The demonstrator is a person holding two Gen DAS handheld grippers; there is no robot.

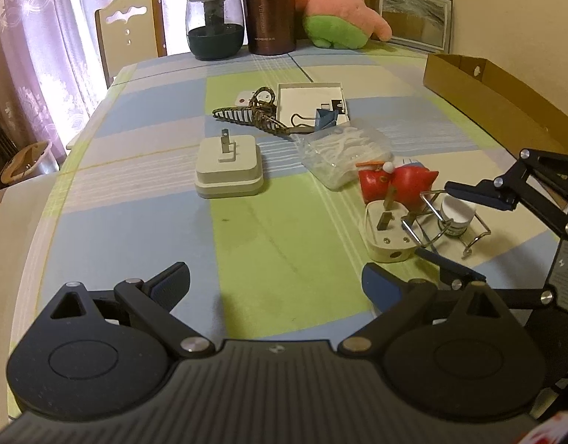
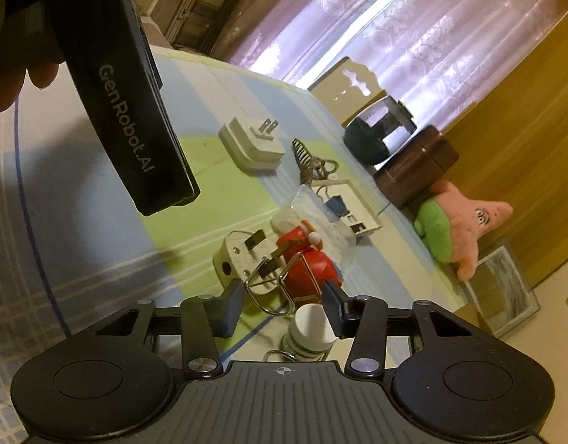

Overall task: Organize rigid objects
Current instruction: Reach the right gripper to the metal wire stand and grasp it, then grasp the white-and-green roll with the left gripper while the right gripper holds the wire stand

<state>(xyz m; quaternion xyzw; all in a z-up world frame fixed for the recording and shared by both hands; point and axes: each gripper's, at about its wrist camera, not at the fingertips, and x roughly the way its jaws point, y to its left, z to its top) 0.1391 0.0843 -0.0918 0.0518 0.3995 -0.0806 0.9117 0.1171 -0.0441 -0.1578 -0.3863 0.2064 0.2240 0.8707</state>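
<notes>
My right tongs (image 2: 284, 307) straddle a wire rack (image 2: 273, 288) and small white jar (image 2: 311, 327) on the bench (image 1: 247, 244), pads not yet pressing; my left tongs (image 1: 274, 281) hover spread, empty

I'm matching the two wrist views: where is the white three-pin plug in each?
Left wrist: the plug lies right of centre, just left of the right claw.
Right wrist: the plug lies at lower centre, just above the claw's left finger.
Shared landmark: the red toy beside it.
</notes>
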